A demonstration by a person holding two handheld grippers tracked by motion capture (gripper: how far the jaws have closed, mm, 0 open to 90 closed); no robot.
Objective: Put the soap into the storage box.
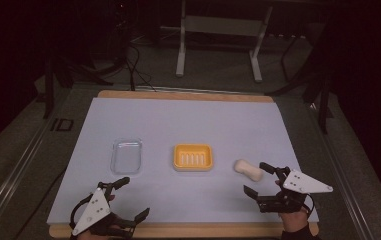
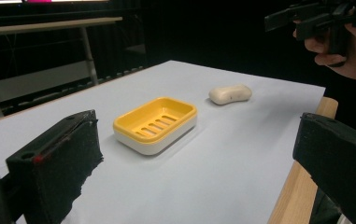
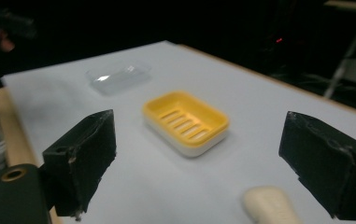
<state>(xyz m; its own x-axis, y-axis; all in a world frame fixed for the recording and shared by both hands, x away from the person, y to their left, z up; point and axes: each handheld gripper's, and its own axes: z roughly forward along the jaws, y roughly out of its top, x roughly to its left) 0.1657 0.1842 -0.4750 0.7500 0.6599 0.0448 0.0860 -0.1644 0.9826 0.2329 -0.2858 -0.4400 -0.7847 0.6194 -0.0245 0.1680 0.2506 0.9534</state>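
Note:
A yellow soap dish [image 1: 193, 157] [image 2: 157, 122] [image 3: 186, 121] with a slotted floor sits at the middle of the pale sheet. To its right lies a cream bar of soap [image 1: 248, 169] [image 2: 230, 94] [image 3: 270, 206]. My right gripper [image 1: 259, 176] [image 3: 203, 163] hovers just right of the soap, open, its jaws wide apart with nothing between them. At the near left edge my left gripper [image 1: 135, 198] [image 2: 203, 163] is open too, pointing toward the dish.
A clear plastic lid [image 1: 126, 155] [image 3: 117, 74] lies left of the dish. The pale sheet covers a wooden table [image 1: 188, 230]. A metal stand [image 1: 218, 35] is on the floor beyond the far edge.

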